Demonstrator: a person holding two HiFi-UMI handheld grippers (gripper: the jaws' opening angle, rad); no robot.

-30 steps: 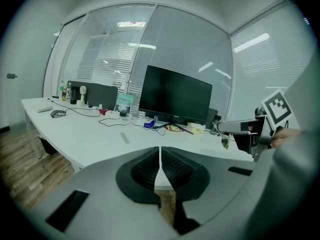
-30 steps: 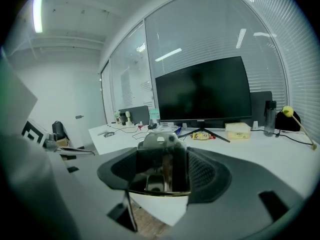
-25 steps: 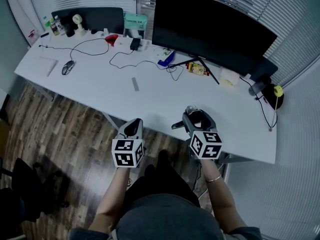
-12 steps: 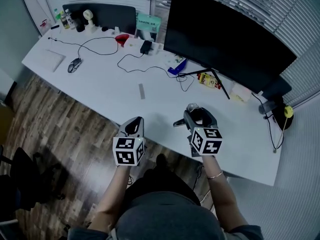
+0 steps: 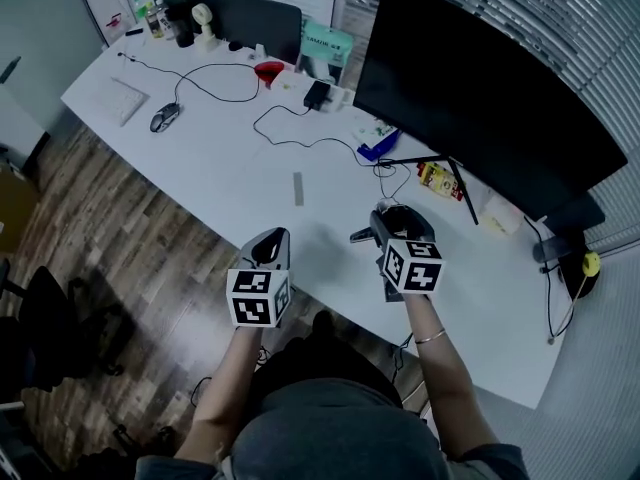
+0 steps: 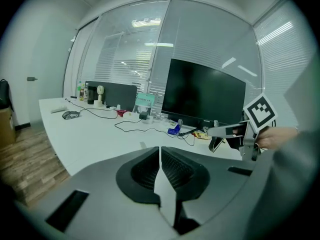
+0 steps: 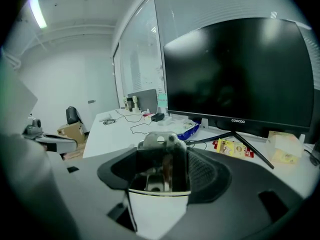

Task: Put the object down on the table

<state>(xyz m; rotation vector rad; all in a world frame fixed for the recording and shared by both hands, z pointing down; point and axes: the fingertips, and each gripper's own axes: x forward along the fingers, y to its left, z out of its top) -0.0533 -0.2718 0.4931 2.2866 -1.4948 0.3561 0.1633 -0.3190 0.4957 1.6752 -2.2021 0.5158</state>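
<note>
Right gripper (image 7: pixel 161 156) clamps a dark boxy object (image 7: pixel 159 140) with a rounded silver top over the white table (image 5: pixel 220 168); left gripper (image 6: pixel 160 156) jaws pressed together

R hand-held gripper (image 5: pixel 393 221) nearer monitor (image 5: pixel 480 98), further over table (image 5: pixel 200 158)

Left gripper (image 5: pixel 268 246), right gripper (image 5: pixel 392 218): dark grey shells, black-and-white marker cubes. Thin bracelet (image 5: pixel 430 337) on right wrist. Grey top (image 5: pixel 330 433), dark trousers (image 5: pixel 320 353).
</note>
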